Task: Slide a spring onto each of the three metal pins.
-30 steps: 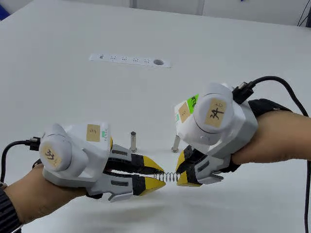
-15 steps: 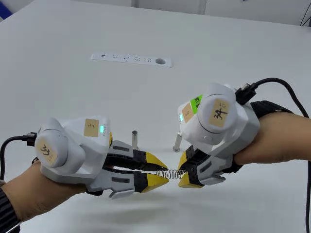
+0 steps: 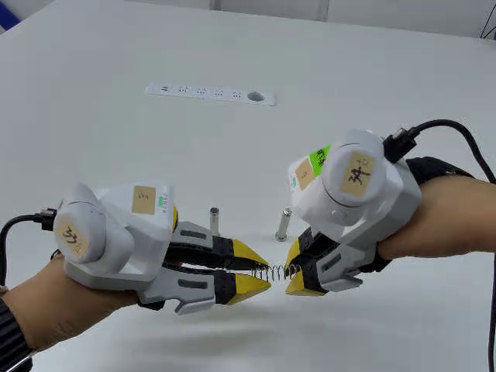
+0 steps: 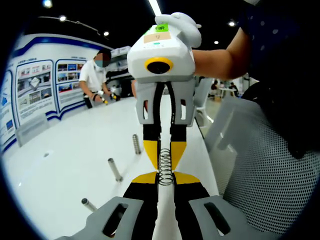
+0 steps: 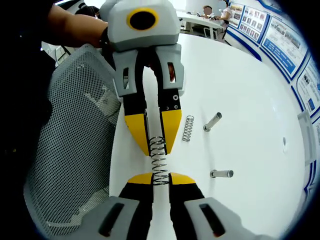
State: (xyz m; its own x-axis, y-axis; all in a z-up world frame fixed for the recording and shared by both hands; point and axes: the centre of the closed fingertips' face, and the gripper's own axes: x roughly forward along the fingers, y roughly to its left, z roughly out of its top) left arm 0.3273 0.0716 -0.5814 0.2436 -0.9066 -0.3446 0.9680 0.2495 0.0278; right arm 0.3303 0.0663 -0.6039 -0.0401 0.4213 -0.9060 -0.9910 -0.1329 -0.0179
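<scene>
Task progress is judged at zero. On the counter (image 3: 93,155), three pins (image 4: 115,169) are seen bare in the left gripper view, and two are seen upright in the head view. The left tool (image 3: 262,276) and right tool (image 3: 295,273) are each closed narrow on one end of a spring (image 3: 277,272), which is held between them at 6 o'clock of the pins. A spare spring (image 5: 188,128) is seen on the counter at 1 o'clock of the held one. All three fittings are left.

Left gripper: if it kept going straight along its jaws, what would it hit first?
Likely the right gripper, which faces the left gripper tip to tip; just the spring they both hold lies between.
</scene>
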